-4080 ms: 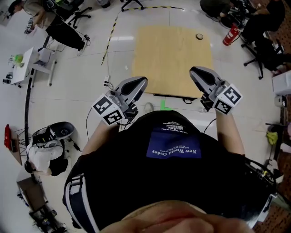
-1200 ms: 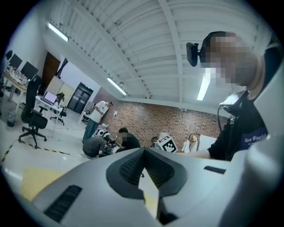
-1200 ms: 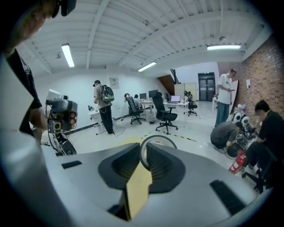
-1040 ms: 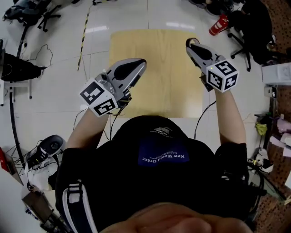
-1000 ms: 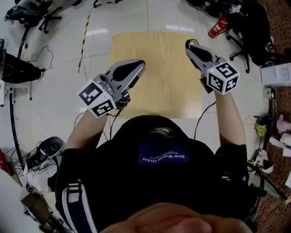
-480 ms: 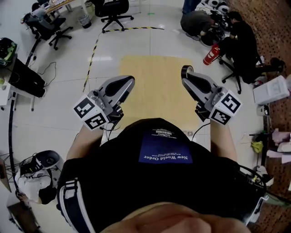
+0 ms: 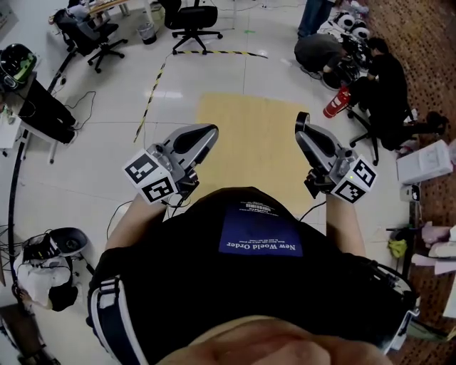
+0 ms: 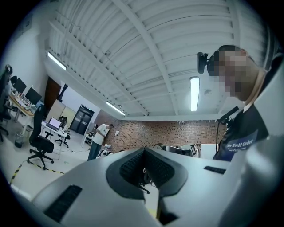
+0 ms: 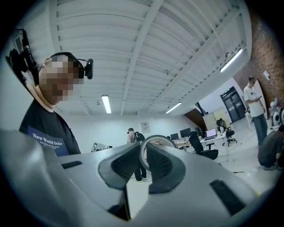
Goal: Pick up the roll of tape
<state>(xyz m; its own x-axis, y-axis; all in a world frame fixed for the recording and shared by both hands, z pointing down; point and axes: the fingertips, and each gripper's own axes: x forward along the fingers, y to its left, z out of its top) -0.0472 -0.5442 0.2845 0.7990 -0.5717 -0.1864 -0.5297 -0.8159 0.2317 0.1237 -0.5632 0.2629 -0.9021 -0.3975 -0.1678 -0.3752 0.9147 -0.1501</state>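
The roll of tape (image 9: pixel 157 137) is a thin ring standing on edge between the pads of my right gripper (image 9: pixel 143 150), which is shut on it. In the head view it shows as a dark ring (image 7: pixel 302 117) at the tip of the right gripper (image 7: pixel 301 124), held up in the air over the right edge of the wooden table (image 7: pixel 249 135). My left gripper (image 7: pixel 211 130) hovers over the table's left edge. In the left gripper view its jaws (image 8: pixel 144 150) meet at the tips with nothing between them. Both grippers point slightly upward, toward the ceiling.
A red fire extinguisher (image 7: pixel 333 104) stands on the floor right of the table. People sit among gear at the upper right (image 7: pixel 377 64). Office chairs (image 7: pixel 192 14) stand behind the table, and a yellow-black strip (image 7: pixel 153 93) runs along the floor at left.
The tape, which lay on the table's far right corner, is now in the right gripper. Over the last second both grippers rose and drew back toward the body.
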